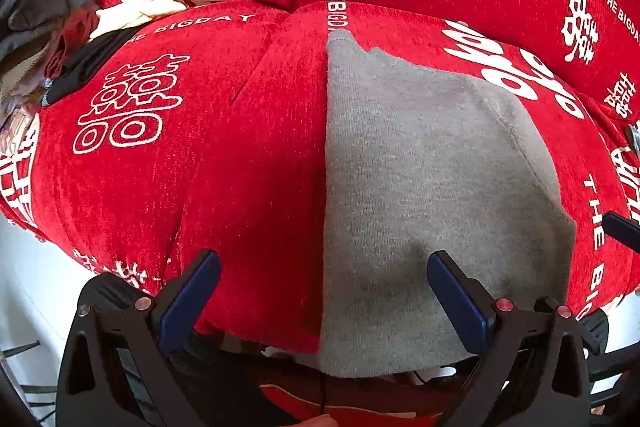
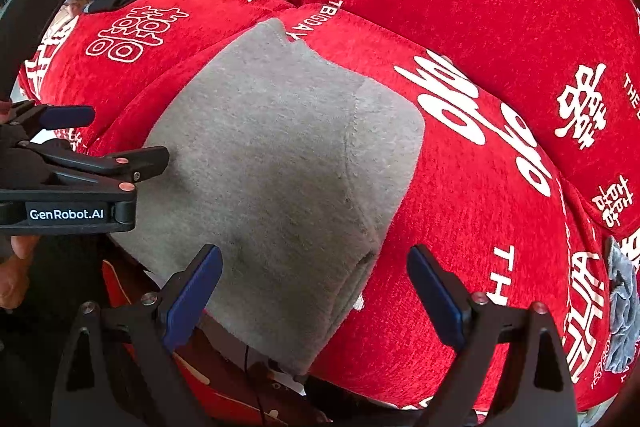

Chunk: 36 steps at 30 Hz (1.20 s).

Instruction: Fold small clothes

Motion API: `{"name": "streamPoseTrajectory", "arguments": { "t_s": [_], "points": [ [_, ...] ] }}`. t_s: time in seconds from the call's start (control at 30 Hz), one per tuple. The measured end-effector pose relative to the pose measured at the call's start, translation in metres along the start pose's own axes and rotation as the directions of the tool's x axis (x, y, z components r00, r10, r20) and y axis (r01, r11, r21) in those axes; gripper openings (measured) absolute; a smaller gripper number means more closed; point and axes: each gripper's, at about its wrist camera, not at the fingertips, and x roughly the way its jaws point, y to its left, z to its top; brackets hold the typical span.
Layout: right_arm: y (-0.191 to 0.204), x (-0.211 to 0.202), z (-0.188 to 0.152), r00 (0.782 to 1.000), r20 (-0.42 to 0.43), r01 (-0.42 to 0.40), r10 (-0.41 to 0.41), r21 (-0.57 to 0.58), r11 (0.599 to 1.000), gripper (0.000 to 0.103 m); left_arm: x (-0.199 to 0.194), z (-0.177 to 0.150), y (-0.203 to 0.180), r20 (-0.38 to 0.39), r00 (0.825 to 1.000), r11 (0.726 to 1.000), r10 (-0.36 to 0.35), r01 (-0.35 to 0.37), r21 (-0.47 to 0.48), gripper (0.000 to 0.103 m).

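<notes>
At the far left a heap of clothes (image 1: 48, 27) in grey, dark purple, cream and black sits bunched against the back cushion. Next comes the sofa (image 1: 132, 163), covered in a fuzzy red chenille-like fabric printed with white double-happiness characters and the words "THE BIGDAY"; a seam between two seat cushions runs through the middle. The left gripper (image 1: 324, 291) hovers over the seat's front edge, its blue-padded fingers (image 1: 192, 303) spread wide with nothing between them. Right of the seam lies the grey garment (image 1: 432, 195), a soft, finely ribbed knit folded into a flat, roughly rectangular shape with a stitched hem line near its right side; its near end hangs slightly over the cushion's front. The right gripper (image 2: 316, 287) is above that near end, fingers likewise wide apart and empty. At the far right a crumpled grey-blue cloth (image 2: 624, 303) rests on the seat. White floor shows below the sofa at lower left.
</notes>
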Motion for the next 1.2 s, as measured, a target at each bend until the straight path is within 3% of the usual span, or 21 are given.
{"name": "streamPoseTrajectory", "arguments": {
  "t_s": [1.2],
  "points": [
    [0.017,0.021,0.042,0.992,-0.098,0.073,-0.078,-0.048,0.996,0.095,0.029,0.025,0.009,-0.062,0.991,0.993,-0.119,0.119,-0.001,0.103]
  ]
}}
